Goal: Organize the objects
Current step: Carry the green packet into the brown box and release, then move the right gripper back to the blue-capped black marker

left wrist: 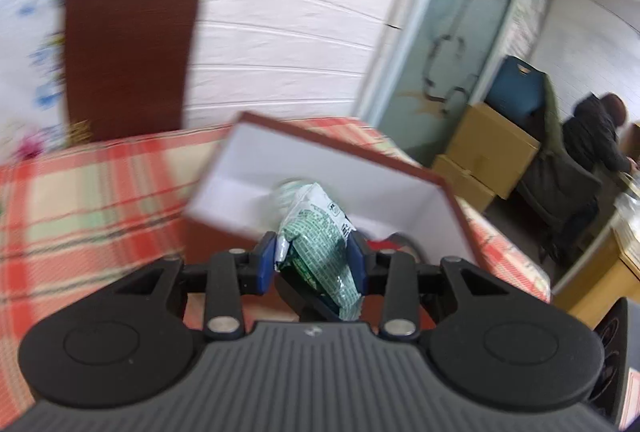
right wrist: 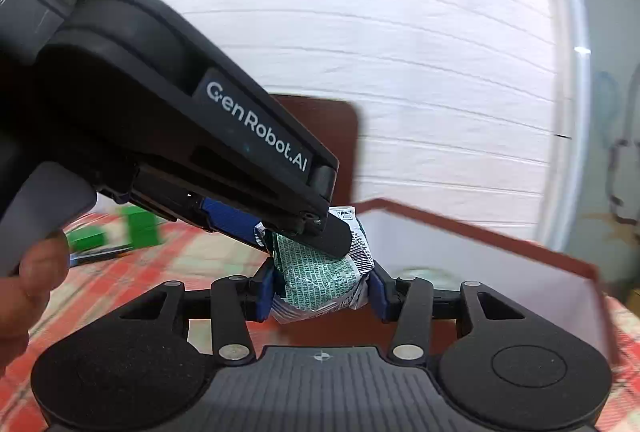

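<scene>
Left wrist view: your left tongs [left wrist: 312, 260] pinch a green-and-white printed packet [left wrist: 320, 232] between their blue pads, held above the open red box [left wrist: 452, 200] with its white interior. That box stands on the plaid-covered surface [left wrist: 92, 192], near its far right corner. Right wrist view: your right tongs [right wrist: 322, 290] clamp the same packet [right wrist: 320, 278] from below, while the left tongs [right wrist: 304, 228] bite it from above. A hand [right wrist: 28, 284] grips the left handle.

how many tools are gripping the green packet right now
2. The left tool and the right tool both pinch the same green packet, held just before the open box. Box contents partly hidden.
</scene>
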A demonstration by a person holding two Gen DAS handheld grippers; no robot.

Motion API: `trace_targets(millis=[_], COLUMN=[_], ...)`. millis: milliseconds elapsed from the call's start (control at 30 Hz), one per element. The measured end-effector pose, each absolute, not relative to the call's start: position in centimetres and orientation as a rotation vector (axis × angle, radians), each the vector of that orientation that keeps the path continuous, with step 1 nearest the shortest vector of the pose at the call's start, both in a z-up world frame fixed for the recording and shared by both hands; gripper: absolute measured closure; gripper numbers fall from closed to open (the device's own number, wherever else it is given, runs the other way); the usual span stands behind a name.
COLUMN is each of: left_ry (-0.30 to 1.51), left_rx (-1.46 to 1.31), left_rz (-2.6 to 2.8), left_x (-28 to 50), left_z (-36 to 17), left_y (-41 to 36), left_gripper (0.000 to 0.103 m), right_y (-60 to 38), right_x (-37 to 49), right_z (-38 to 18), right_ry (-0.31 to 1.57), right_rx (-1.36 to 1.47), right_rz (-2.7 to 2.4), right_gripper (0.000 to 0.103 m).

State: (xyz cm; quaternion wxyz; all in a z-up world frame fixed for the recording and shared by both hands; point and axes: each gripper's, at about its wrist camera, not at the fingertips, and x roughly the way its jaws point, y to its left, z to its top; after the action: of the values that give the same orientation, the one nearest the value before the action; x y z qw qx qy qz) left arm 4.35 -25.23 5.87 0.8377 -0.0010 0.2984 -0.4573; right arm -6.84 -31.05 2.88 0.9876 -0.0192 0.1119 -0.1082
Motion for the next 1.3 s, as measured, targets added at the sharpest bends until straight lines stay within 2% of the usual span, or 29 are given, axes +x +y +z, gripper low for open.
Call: trace_targets(millis=[300,400,433,500,700,1067,1300], left_ry=[0.638,0.632,0.623,0.608,0.574,0.505,0.598], left_rx=[0.076,0.112,0.141,0.185,0.191,0.167,0.17], left_rz=[-1.042,-1.046,-1.024,-0.986,-0.959,-0.841,-0.66], left_x=[4.2,4.0,3.9,3.7,2.9,0.3,2.3], left_z=[4.8,4.7,4.7,4.4,4.3,4.9,2.3], left_y=[-33.7,-35.8,-36.4,-37.0,-34.5,-27.0,-21.6], left_gripper=[0.063,0.059,0.055,0.054,0.052,0.051,0.051], right_y=[-38.4,-40.0,-40.5,-41.6,-41.2,-33.8,-29.9], right_x=[-6.1,-5.3,-4.8,-4.3,-7.5,-10.6,-9.1], right_z=[2.2,2.0,1.8,1.5,1.2,1.2,-0.1], right_ry=[0.248,0.263,0.27,0.292,0.236,0.14,0.258], right_rx=[0.009,-0.006,-0.02,-0.025,0.023,-0.02,-0.012], right_rz=[-0.368,-0.43,-0.472,-0.538,-0.512,-0.39,-0.24], right_gripper=[0.058,0.057,0.048,0.041,0.042,0.042,0.041])
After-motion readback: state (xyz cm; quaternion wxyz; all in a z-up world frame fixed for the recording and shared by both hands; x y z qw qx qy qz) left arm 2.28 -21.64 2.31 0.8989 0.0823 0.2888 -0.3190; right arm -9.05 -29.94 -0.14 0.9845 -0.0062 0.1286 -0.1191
